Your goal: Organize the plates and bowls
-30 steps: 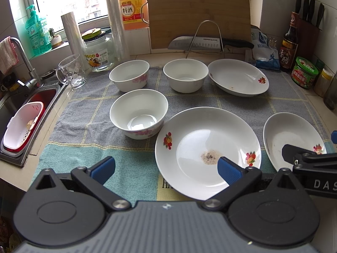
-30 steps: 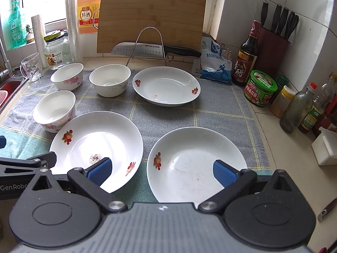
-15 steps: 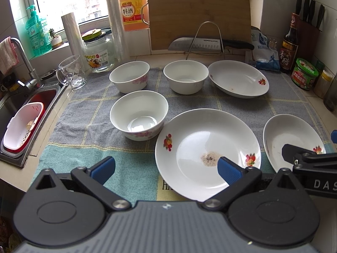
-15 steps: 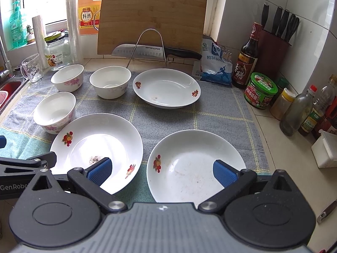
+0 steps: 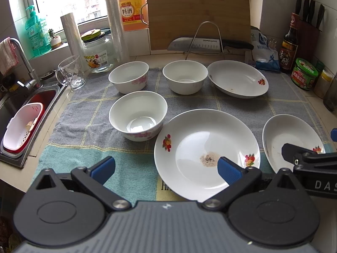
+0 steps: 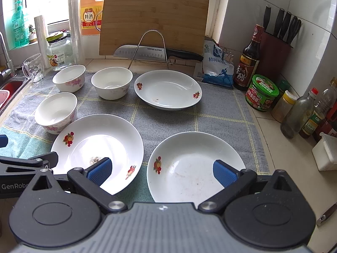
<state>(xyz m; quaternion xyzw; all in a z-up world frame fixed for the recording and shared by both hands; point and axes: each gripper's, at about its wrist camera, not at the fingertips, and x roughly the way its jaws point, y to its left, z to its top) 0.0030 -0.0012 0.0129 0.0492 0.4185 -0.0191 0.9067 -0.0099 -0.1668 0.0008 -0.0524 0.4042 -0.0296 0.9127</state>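
Crockery lies spread in the open over a checked towel [image 5: 84, 113] on the counter [image 6: 280, 147], nothing stacked yet, so the sorting appears to be at its very start. Three plates and three bowls wait: a large plate [image 5: 207, 154] with a speck of residue sits nearest the left tool [image 5: 166, 167], a second plate [image 6: 195, 166] lies directly under the right tool [image 6: 161, 171], and a third plate [image 6: 168, 89] rests further back near the knife stand [image 6: 150, 48]. The near bowl [image 5: 138, 115] stands just left of the large plate, with two more bowls, one pink-flowered [image 5: 129, 77] and one plain [image 5: 185, 77], side by side behind it. Both tools hang above the near edge of the towel with their blue pads spread wide, holding nothing. A sensible next move would be to lower one tool onto a plate rim, pinching the thin lip firmly enough to lift it, then set it inside another plate; the shallow, glossy rims look slippery, so a square, deep bite would matter. The bowls could then be nested likewise.
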